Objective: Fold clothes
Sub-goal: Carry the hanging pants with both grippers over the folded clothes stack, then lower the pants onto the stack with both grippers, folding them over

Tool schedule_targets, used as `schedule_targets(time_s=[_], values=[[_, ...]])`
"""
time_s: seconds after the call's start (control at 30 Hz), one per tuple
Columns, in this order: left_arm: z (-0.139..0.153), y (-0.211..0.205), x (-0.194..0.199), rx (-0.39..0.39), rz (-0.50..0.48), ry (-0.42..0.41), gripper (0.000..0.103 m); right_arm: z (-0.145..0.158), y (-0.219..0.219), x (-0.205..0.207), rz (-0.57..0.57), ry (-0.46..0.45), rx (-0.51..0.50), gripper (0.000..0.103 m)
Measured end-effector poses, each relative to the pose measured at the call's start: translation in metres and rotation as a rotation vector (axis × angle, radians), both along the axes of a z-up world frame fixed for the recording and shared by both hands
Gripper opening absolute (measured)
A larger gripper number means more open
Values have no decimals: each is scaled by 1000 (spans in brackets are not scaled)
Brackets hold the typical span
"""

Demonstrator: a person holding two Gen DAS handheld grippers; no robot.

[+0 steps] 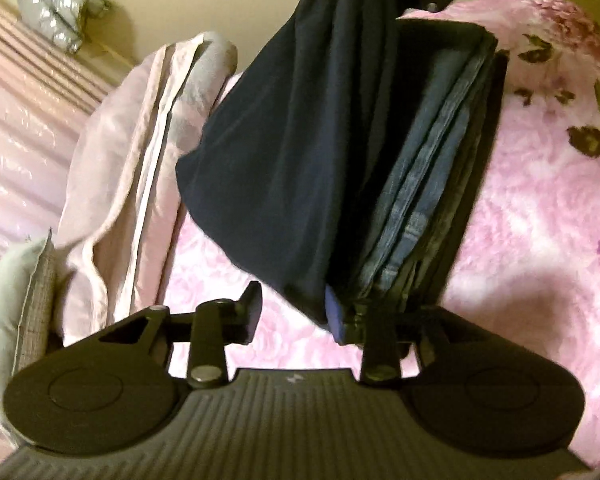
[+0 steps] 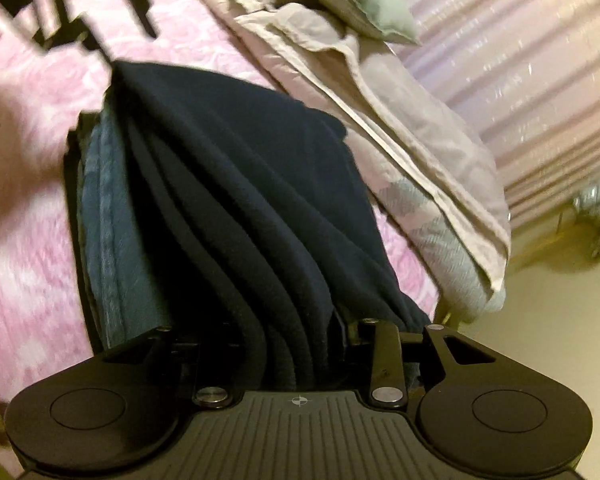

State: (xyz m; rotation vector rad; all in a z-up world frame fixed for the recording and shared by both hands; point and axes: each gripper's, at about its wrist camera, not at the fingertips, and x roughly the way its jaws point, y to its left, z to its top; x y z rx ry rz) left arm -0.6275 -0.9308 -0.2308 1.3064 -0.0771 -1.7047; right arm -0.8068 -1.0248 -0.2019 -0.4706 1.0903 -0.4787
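We hold a dark navy soft-knit garment [image 1: 276, 152] stretched between our two claws above the pink floral plush bed cover [image 1: 532, 184]. Our left claw [image 1: 300, 312] stands wide, its left finger clear of the cloth, yet the garment's corner seems caught at the right finger; whether it is truly pinched we cannot tell. Our right claw [image 2: 292, 344] has the gathered pleats bunched deep between its fingers, though the cloth hides the tips, so its grip is likewise unclear.

Directly ahead of both claws, under the hanging cloth, lies a folded stack of blue denim and dark clothes [image 1: 432, 176]. Beyond the garment, to the left of the left claw, sits a pale pink folded duvet [image 1: 132, 168].

The risks, as we judge them: the left corner slipping off that single finger, dropping one end and spoiling the fold; or the drooping navy cloth dragging across the stack and skewing its layers.
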Motion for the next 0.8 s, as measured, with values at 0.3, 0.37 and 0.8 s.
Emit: schedule_targets(time_s=[0.3,0.37,0.8], values=[[-18,-23,-39,-60,-42,-66,38,29,-11,8,-38,-31,44,31],[-17,-29,-35,-55,-33,-82,17,26,-7,6,-20,-15,34,31],[-28,-9,-37,0,-5,-102,11,-13,19,-10,106,14,-25,32]])
